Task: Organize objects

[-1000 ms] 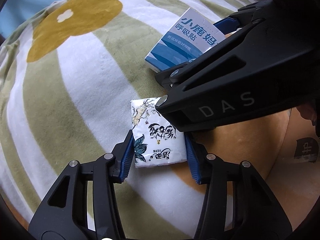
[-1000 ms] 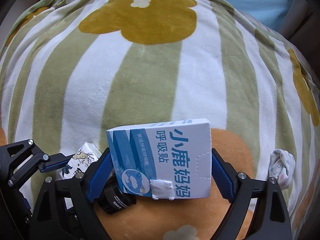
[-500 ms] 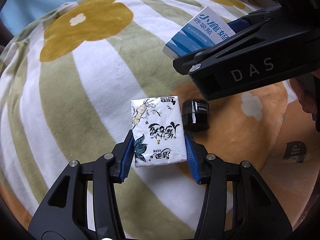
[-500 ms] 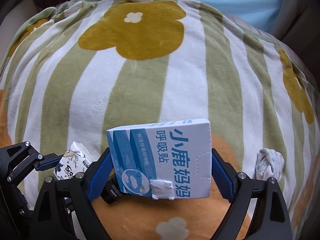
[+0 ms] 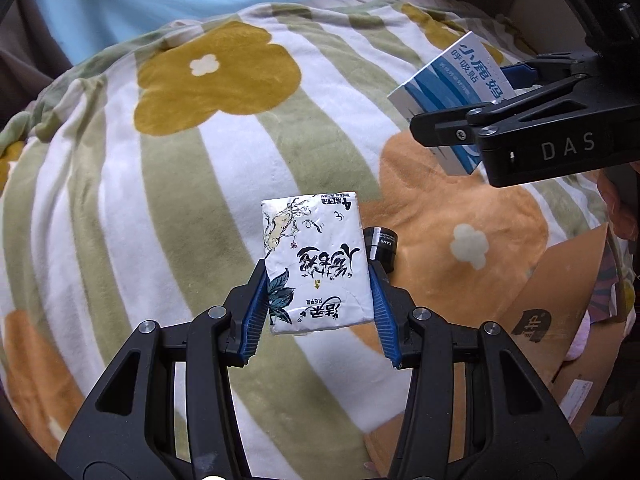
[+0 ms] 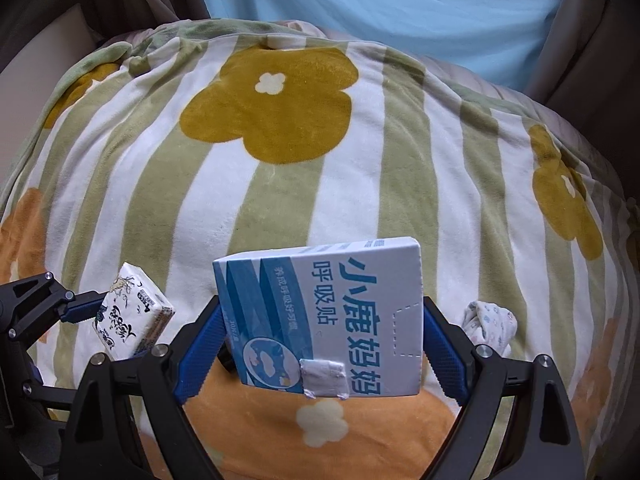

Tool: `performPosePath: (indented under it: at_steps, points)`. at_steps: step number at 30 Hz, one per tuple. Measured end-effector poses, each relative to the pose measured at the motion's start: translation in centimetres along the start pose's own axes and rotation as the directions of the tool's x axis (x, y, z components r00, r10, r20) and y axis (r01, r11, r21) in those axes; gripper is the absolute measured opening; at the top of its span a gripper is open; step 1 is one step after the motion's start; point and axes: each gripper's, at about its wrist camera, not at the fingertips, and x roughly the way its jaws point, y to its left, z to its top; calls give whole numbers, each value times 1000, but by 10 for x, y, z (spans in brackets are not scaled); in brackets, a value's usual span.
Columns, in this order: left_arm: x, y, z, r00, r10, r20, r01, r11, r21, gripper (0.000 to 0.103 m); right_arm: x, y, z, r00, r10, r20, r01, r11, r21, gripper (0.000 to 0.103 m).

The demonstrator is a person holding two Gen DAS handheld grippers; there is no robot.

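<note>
**Tissue pack and blue box both lifted clear of the blanket**

Tissue pack (image 5: 316, 268) sits clamped between the blue pads of the left tool (image 5: 318, 300), and the blue-and-white carton (image 6: 328, 320) is gripped across its width by the right tool (image 6: 320, 344). Over the last second both have risen: the striped flower blanket (image 5: 160, 208) now shows far more of itself beneath them, with the pale blue sheet (image 5: 160, 0) behind it coming into view. The small black jar (image 5: 382, 246), a second ago hidden under the right tool in the left wrist view, now lies exposed on the blanket's orange flower, just right of the tissue pack and partly behind it.

That suggests the pick-up stage is finished for these two items — each is off the blanket and ready to be carried. A cardboard box (image 5: 560, 320) stands beside the blanket, right of the jar; it looks a likely destination, though the frames do not settle that.

Counted, taking the black jar as the landmark:
- one tissue pack, held above and just left of the jar
- one blue carton, held above and right of the jar
- one black jar, on the blanket
- one small bundle of patterned cloth (image 6: 490, 324), well to the jar's right — untouched
- two tools, both clenched on their loads
</note>
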Motion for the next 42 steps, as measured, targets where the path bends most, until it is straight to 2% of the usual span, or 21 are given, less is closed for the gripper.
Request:
performPosePath:
  at_steps: [12,24,30,33,42]
  points:
    - [-77,-40,-25,994,83,64,-79,995,-64,44,-76,-22,-29,998,19,61,-17,1000,-20,89]
    - [-128,-98,-82,988,141,59,-130,979,-157,44,-142,-38,-102,996,61,62,-58,997,-53,89]
    - [-133,-122,-115,988,150,27,-142,969,-201,44,-157,-43,-147,995,92,26,-90,994,-57,89]
    - [-129,-137,-131,983,183,5,-178,964,-200,44,-157,-44,-166,995,101,4,-100,994,-54,89]
    - [-97,-164,-167,987,155,-46,-162,953,-255,44,-134,-41,-211,992,113,-55,-116,992,-53,89]
